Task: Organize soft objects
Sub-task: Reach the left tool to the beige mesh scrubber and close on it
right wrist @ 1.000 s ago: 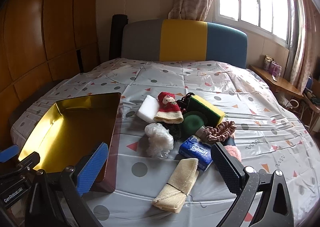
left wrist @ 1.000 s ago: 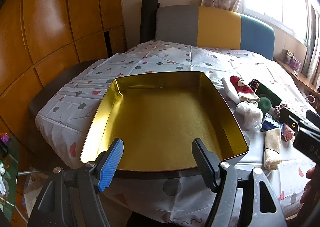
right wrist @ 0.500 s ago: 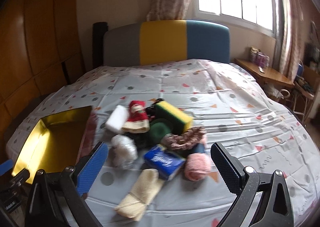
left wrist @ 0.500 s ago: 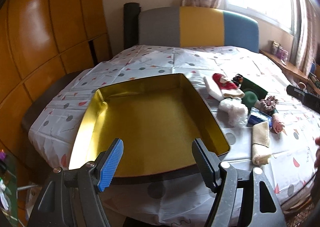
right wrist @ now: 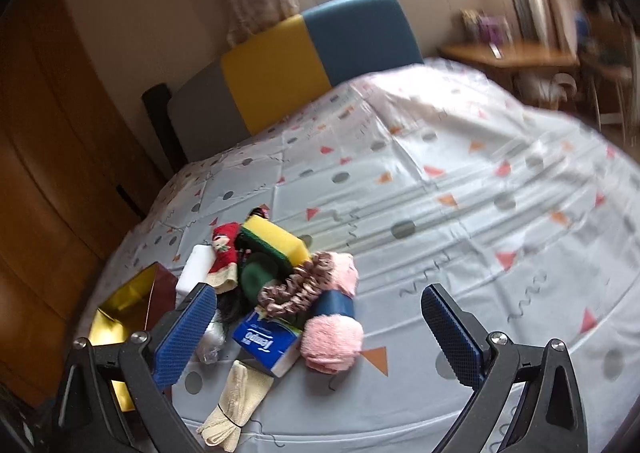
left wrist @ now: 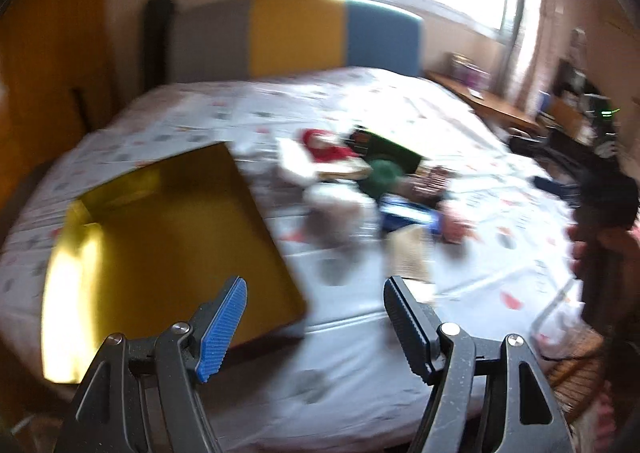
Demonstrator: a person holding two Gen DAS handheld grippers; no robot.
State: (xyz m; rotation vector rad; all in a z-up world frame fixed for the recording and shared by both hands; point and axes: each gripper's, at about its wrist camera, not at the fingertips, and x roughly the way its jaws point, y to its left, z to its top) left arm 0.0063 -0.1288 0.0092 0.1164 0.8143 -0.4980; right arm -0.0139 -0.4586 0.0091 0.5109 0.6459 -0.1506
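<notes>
Compared with the earlier frames, both views have swung to the right: the gold tray (left wrist: 168,249) now sits left of the left gripper (left wrist: 316,307) rather than ahead of it, and in the right wrist view it is reduced to a corner at the lower left, partly hidden by a blue pad. The pile of soft objects (right wrist: 280,285) lies on the bed just beside the tray, ahead and left of the right gripper (right wrist: 320,327). Both grippers stand with jaws apart and nothing between them. The left wrist view is heavily motion-blurred; its items show only as colour patches. In the right view the pile resolves: a yellow-green sponge (right wrist: 276,243), a pink fluffy roll (right wrist: 332,341), a cream cloth (right wrist: 236,399) and a blue tissue pack (right wrist: 266,341) labelled "Tempo". The bedspread (right wrist: 440,213) is pale with triangles and dots. A grey, yellow and blue headboard (right wrist: 304,65), wooden panelling, curtains and a window surround the bed.
</notes>
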